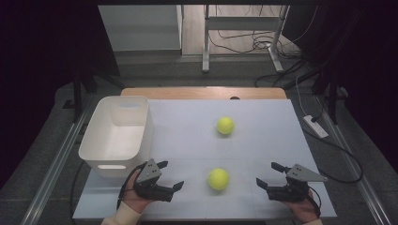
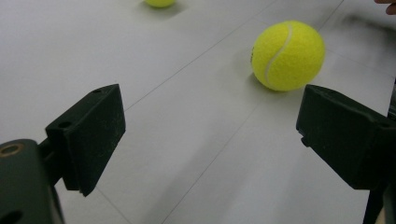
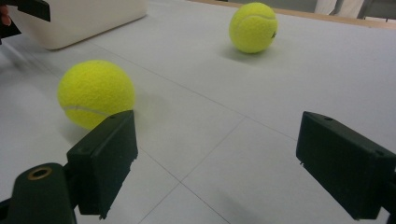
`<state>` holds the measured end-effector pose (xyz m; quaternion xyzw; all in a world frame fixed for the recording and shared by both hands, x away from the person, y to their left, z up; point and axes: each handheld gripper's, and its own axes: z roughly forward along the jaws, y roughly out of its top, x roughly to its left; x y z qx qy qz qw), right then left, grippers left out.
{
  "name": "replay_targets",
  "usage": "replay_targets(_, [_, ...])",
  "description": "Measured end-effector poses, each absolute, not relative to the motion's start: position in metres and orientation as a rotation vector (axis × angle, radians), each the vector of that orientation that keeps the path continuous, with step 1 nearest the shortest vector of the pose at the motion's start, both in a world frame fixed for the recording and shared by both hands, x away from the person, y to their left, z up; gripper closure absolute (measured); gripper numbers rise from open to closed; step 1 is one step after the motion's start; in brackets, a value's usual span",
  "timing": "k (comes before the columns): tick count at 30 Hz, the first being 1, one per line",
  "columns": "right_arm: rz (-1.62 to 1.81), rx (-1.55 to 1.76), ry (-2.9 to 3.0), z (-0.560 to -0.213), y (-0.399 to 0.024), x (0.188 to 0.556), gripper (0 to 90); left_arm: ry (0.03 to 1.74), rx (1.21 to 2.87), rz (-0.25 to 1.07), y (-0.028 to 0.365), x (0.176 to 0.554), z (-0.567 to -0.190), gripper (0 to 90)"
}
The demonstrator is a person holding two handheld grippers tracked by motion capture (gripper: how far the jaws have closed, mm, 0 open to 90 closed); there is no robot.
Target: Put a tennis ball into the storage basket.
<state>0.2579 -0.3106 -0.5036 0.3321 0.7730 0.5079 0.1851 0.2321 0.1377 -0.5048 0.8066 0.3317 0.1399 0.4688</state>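
Two yellow tennis balls lie on the white table. The near ball sits between my two grippers, touching neither. The far ball rests farther back, toward the table's middle. My left gripper is open and empty, a short way to the left of the near ball. My right gripper is open and empty too, to the right of that ball. A white plastic bin stands empty at the table's left side.
The table has a wooden strip along its far edge. Metal rails run along both sides. A power strip and cables lie on the floor at the right. A desk frame stands behind.
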Motion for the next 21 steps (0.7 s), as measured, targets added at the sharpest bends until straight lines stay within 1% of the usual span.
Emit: replay_targets(21, [1.422,0.931,2.185,-0.504,-0.310,0.258,12.7,0.774,1.994,0.326,0.121,0.240,-0.492,8.9])
